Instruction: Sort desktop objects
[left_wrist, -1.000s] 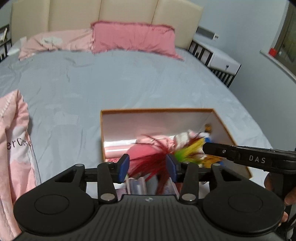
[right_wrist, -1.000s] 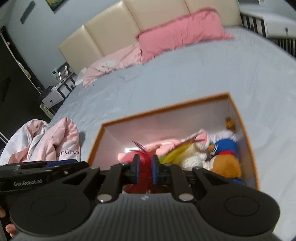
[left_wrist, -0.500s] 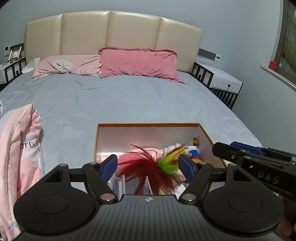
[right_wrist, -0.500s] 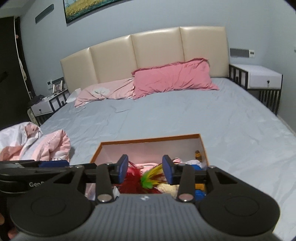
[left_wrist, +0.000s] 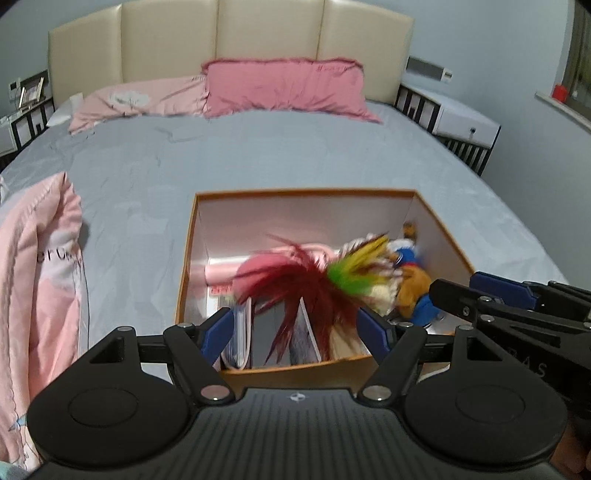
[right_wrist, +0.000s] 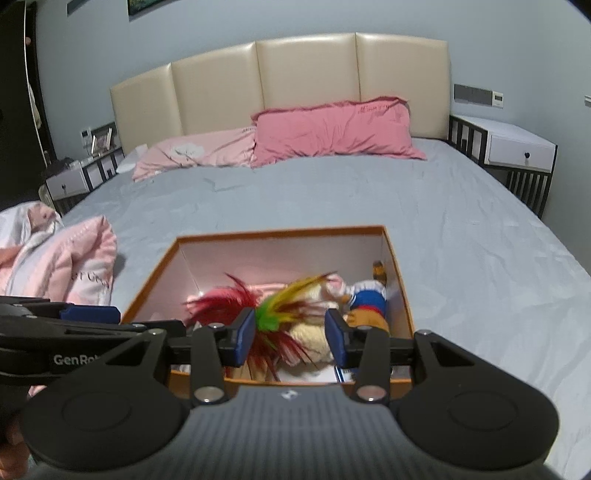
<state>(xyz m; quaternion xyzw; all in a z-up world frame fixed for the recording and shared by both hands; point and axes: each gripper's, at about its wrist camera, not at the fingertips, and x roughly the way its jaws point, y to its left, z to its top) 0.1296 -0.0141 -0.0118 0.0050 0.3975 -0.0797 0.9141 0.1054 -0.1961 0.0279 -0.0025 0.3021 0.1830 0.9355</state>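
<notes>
An orange-edged box sits on the grey bed. Inside lie a red, green and yellow feather toy, a plush doll in blue, pink items and upright books. My left gripper is open and empty above the box's near edge. My right gripper is open and empty, also above the near edge. The right gripper shows at the right of the left wrist view; the left gripper shows at the left of the right wrist view.
A pink blanket lies bunched on the bed left of the box. Pink pillows rest against the beige headboard. White nightstands stand at the bed's sides.
Both grippers opened and pulled back and up from the box. The feather toy, held by the right gripper a second ago, now lies loose in the box.
</notes>
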